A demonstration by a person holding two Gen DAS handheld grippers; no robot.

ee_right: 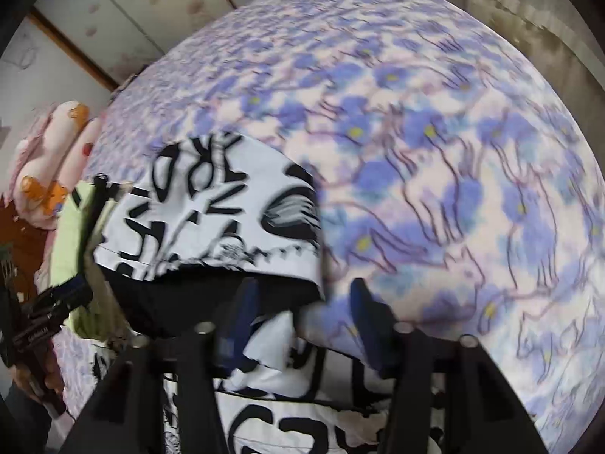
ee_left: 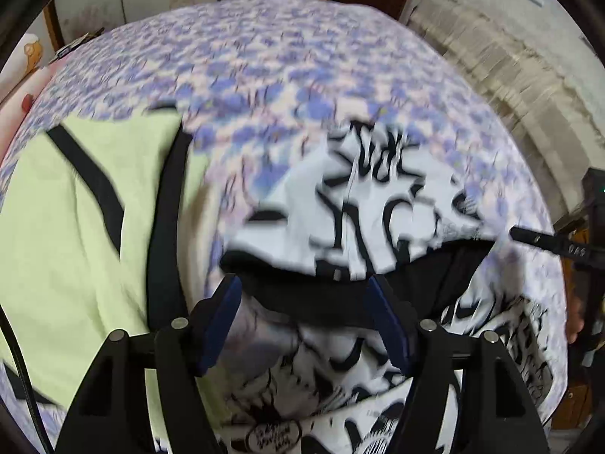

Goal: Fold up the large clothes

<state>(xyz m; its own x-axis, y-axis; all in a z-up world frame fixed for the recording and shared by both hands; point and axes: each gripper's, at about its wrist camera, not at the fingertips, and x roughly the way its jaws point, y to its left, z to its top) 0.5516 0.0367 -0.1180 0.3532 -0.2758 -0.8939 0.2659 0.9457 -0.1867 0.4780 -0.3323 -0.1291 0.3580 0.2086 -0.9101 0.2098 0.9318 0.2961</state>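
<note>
Two grippers were recorded, each with blue-padded jaws spread apart and nothing pinched between them. Left gripper: hung over the folded edge of a black-and-white printed shirt, its pads clear of the cloth on either side; a black inner layer showed at the fold just beyond the tips. Right gripper: hung at the right-hand corner of the same shirt, one pad over the cloth, the other over the bedsheet, neither pressing on anything. Shirt: lay folded on the bed, its upper flap turned back over the lower part, which ran under both tools toward the near edge. Pale green garment with black trim: lay flat just to the left of the shirt, touching or nearly touching it; blur prevented telling which. Bedsheet: white with blue flowers, covering the whole bed. Pink pillow with orange figures: at the far left end of the bed. Beige woven blanket: beyond the right side of the bed. Both views were motion-blurred.
</note>
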